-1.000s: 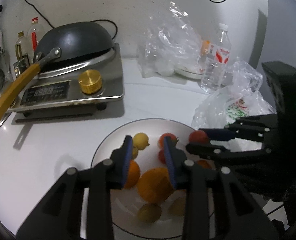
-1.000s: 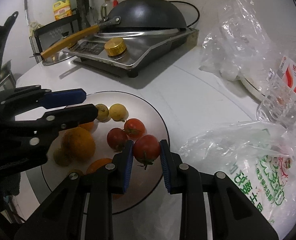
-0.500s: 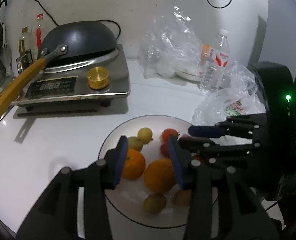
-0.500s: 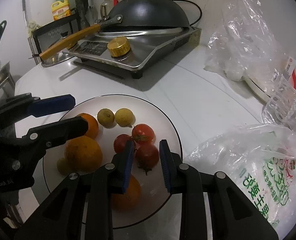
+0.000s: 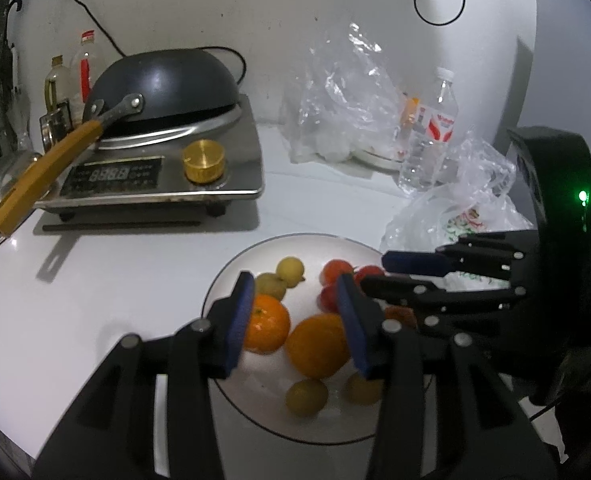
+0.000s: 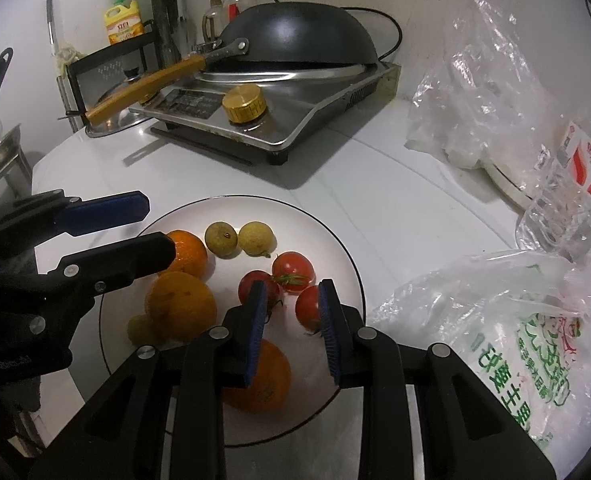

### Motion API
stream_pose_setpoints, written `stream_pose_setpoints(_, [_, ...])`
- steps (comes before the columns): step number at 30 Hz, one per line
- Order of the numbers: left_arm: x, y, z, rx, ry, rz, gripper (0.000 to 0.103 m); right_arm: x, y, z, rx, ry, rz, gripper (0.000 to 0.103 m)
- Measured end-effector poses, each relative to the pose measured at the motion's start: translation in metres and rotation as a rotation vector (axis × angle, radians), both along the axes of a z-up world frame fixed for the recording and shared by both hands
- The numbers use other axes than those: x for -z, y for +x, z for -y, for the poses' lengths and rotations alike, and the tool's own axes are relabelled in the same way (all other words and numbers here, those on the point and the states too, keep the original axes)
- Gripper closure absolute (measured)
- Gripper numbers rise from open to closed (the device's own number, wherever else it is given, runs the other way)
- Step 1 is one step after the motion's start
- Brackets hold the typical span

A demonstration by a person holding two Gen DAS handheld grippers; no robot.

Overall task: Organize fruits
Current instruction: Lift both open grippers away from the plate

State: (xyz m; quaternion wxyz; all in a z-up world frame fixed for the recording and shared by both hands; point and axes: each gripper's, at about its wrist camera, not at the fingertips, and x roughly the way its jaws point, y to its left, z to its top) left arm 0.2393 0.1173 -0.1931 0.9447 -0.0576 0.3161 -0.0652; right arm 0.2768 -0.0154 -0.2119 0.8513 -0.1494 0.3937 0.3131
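left claw (image 5: 295, 304) over plate (image 5: 255, 396), white counter (image 5: 95, 280)

White black-rimmed plate (image 6: 347, 264) holds orange oranges (image 6: 180, 310), red tomatoes (image 6: 293, 266), yellow-green limes (image 6: 256, 239).

On the surface (image 6: 199, 168) a plate (image 6: 335, 248) lies in front, holding oranges (image 6: 180, 305), tomatoes (image 6: 293, 266) and small round fruits (image 6: 256, 239). Behind it, to the left, stands a cooker (image 6: 279, 120) with an upturned wok (image 6: 299, 36) on top. Right of the plate lies a printed bag (image 6: 527, 344); behind that stand a bottle (image 5: 431, 136) and a crumpled clear bag (image 5: 343, 92)
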Motion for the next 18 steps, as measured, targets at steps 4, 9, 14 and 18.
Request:
stream_pose_setpoints(4, [-0.006, -0.009, 0.006, 0.003, 0.013, 0.014, 0.059, -0.008, -0.010, 0.005, 0.005, 0.005, 0.016, 0.075])
stream_pose_setpoints(9, [-0.014, -0.023, 0.014, 0.012, 0.026, 0.035, 0.056, -0.018, -0.023, 0.013, 0.012, 0.013, 0.037, 0.073])
stream_pose_setpoints(14, [-0.022, -0.040, 0.023, 0.016, 0.022, 0.059, 0.051, -0.029, -0.039, 0.024, 0.017, 0.023, 0.062, 0.071])
stream_pose_setpoints(18, [-0.031, -0.053, 0.032, 0.019, 0.025, 0.082, 0.041, -0.038, -0.052, 0.035, 0.021, 0.032, 0.084, 0.068])
